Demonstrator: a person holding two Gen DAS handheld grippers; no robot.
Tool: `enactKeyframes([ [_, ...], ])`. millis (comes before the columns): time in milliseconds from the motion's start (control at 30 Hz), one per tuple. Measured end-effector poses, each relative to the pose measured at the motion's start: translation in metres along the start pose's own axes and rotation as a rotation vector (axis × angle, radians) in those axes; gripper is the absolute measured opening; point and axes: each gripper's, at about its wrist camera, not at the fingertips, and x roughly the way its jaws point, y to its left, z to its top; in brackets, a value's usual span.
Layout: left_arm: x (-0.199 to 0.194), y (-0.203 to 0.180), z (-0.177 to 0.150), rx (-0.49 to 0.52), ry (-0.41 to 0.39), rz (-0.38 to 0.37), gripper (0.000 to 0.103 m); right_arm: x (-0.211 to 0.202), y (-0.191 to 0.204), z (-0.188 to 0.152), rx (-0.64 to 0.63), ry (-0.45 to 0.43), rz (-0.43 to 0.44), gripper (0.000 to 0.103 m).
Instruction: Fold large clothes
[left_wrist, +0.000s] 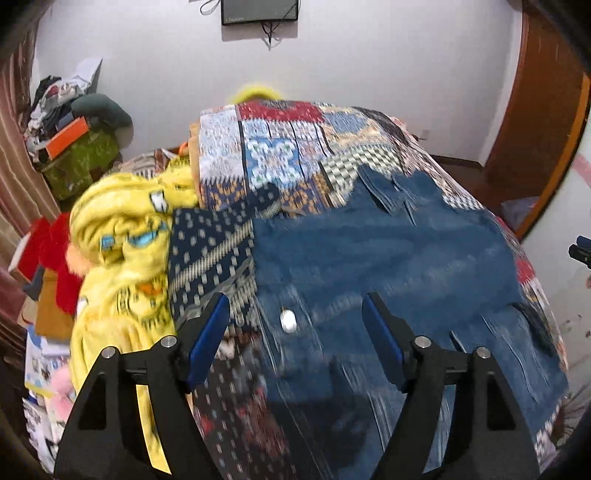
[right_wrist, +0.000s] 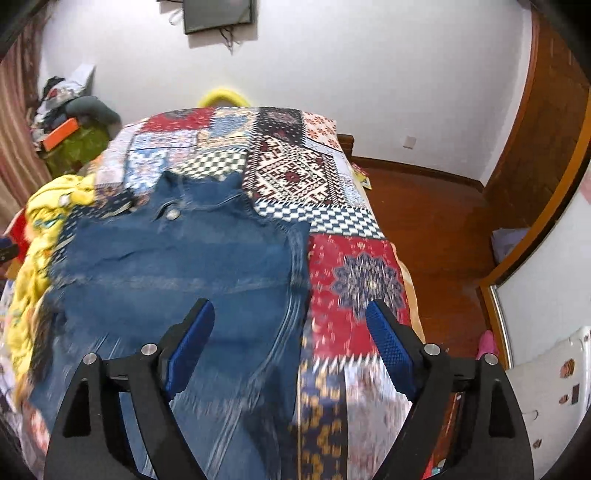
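A: How many garments are laid out on the bed?

B: One: a pair of blue denim jeans spread flat on the patchwork-patterned bedspread. In the right wrist view the jeans have their waistband at the far end, with one silver metal button showing there. The left wrist view also shows one silver button, near the jeans' left edge; whether it is the same button I cannot tell.

A: And the grippers?

B: Two. The left gripper has its two blue-padded fingers spread wide with nothing between them; it hangs above the jeans' left edge. The right gripper is equally wide and empty, hanging over the jeans' right edge where denim meets a red patch of the bedspread.

A: Anything else on the bed?

B: One crumpled yellow plush blanket with cartoon print lies just beside the jeans on the left. Beyond it stands a heap of clutter with one orange box. One dark wall-mounted screen hangs on the white wall.
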Motion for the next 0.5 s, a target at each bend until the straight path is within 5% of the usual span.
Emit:
enactKeyframes([
  [200, -0.008, 0.003, -0.069, -0.076, 0.092, -0.085, 0.073, -0.016, 0.005, -0.055, 0.007, 0.022, 0.022, 0.082],
  [500, 0.017, 0.012, -0.169, -0.270, 0.291, -0.171, 0.073, 0.012, -0.004, -0.137, 0.129, 0.202, 0.017, 0.082],
])
